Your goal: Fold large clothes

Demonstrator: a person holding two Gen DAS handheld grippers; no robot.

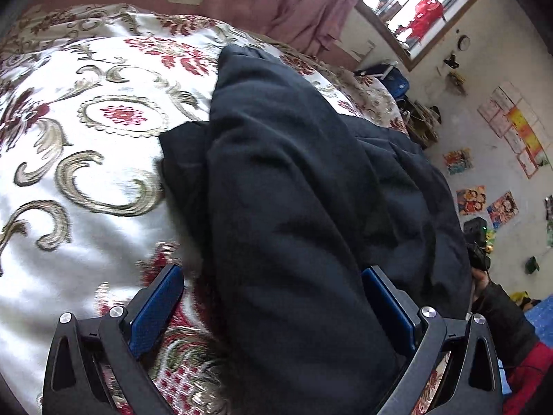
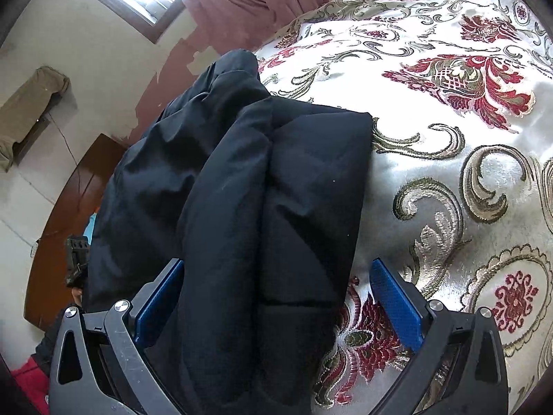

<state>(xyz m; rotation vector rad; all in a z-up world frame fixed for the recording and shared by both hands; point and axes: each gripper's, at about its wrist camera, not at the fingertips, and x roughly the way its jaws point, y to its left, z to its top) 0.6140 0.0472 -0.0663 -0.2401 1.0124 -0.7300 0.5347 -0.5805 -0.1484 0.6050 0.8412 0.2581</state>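
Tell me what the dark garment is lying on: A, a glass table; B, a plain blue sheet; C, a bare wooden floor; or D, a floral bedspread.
D: the dark garment lies bunched on a white bedspread with red and gold floral scrolls, and both open grippers, left and right, straddle its folds.

floral bedspread (image 1: pixel 86 145), pink curtain (image 1: pixel 283 3), wall posters (image 1: pixel 515 131)
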